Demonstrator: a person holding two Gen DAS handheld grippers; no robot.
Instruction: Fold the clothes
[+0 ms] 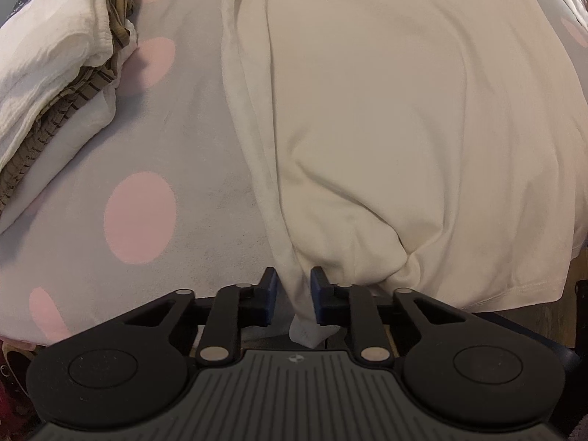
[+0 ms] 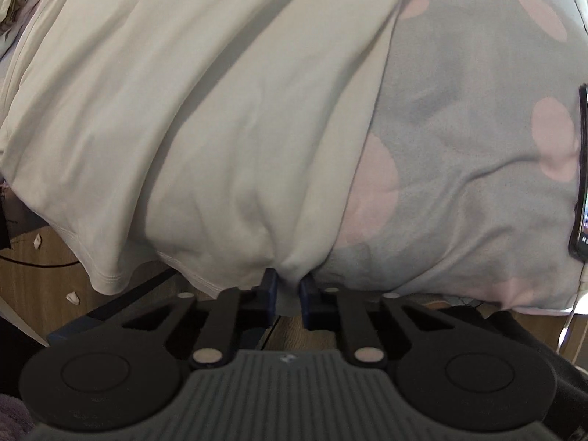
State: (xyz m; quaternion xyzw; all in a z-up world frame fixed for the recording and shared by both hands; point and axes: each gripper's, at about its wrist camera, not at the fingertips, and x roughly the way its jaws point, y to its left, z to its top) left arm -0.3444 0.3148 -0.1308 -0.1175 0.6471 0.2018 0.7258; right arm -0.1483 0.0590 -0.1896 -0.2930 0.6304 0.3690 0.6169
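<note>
Now both claws have a bite on the shirt (image 1: 386, 110), a cream garment spread over the dotted sheet (image 1: 154, 147) of the bed, its hem hanging off the near edge. The left claw (image 1: 293, 296) sits at six o'clock in its view, jaws narrow, a bunched fold of the hem corner pinched between them and a tail of cloth poking out below. The right claw (image 2: 287, 294) is the same story: jaws close together, a small tuck of hem between them at six o'clock, the shirt fanning away toward eleven o'clock. My read is that this is the start of a fold, the hem ready to be carried up toward twelve o'clock. To do it well, lift both corners together and level, so the hem stays straight and taut between the claws; a lazy side will drag a diagonal crease across the body. Wrinkles already radiate from each pinch, so a light outward stretch first should help. Off at ten o'clock in the left view lies a pile (image 1: 55, 73) of other clothes, well apart, and a phone (image 2: 581, 183) sits at three o'clock on the right; steer clear of both.
</note>
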